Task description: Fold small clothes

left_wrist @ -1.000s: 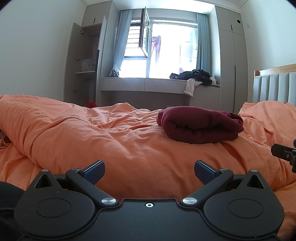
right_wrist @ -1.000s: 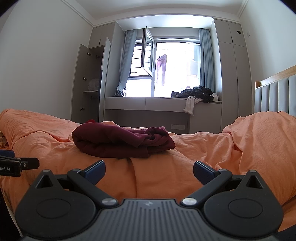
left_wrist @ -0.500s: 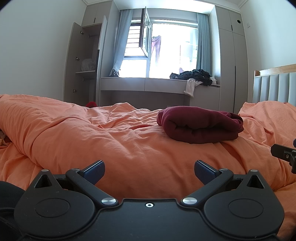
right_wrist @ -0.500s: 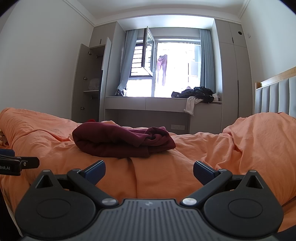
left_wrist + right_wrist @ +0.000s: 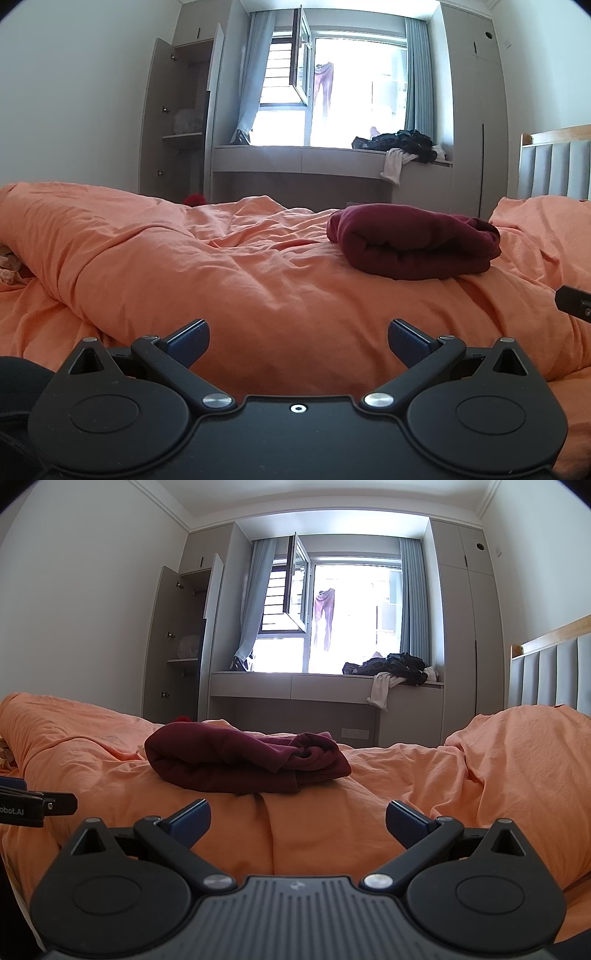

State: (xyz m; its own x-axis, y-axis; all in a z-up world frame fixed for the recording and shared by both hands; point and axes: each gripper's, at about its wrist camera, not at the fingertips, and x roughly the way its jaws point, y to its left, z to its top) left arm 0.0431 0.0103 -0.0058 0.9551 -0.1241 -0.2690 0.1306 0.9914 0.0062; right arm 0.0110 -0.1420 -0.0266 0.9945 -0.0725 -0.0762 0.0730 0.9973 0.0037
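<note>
Because it lies folded on the rumpled orange bed (image 5: 229, 280), the maroon garment (image 5: 413, 243) looks soft and light; its rolled near edge seems the best hold. Each hand-held gripper, left (image 5: 298, 341) and right (image 5: 297, 821), gapes empty.

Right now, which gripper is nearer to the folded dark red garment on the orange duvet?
Right, slightly. The right gripper faces the folded dark red garment almost straight ahead; the left gripper sits further off, with the garment ahead to its right. Both are open, touching nothing.
</note>
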